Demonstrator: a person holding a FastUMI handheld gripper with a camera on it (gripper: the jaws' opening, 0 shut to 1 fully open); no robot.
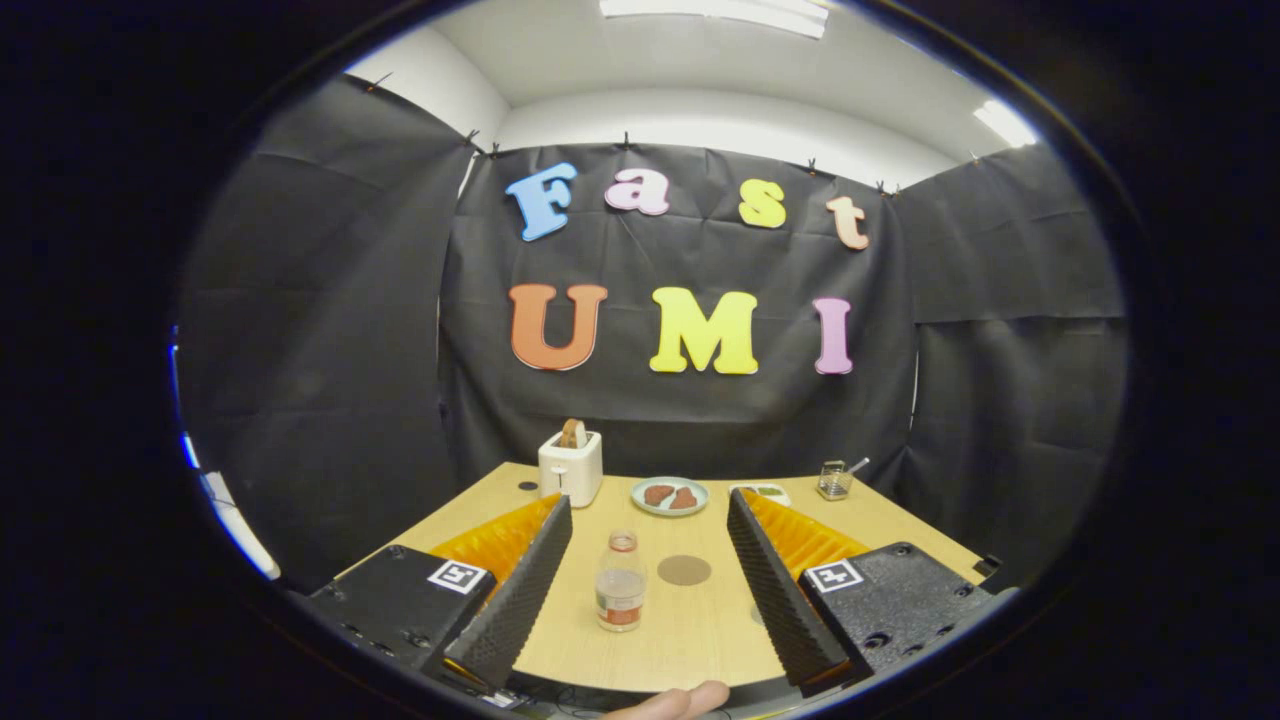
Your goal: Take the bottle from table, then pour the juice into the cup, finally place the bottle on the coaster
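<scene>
A small clear bottle (pixel 620 585) with a red cap and a reddish label band stands upright on the wooden table (pixel 690 630). It holds some pale juice. It sits between my two fingers, nearer the left one, and touches neither. A round brown coaster (pixel 684 570) lies flat on the table just right of the bottle and slightly beyond it. My gripper (pixel 648 500) is open wide, with its fingers reaching past both sides of the bottle.
Along the table's far edge stand a white toaster (pixel 570 468) with a slice of bread in it, a plate (pixel 670 497) of brown food, a smaller dish (pixel 762 492) and a small container (pixel 833 482) with a utensil. A person's fingertip (pixel 680 700) shows below the gripper.
</scene>
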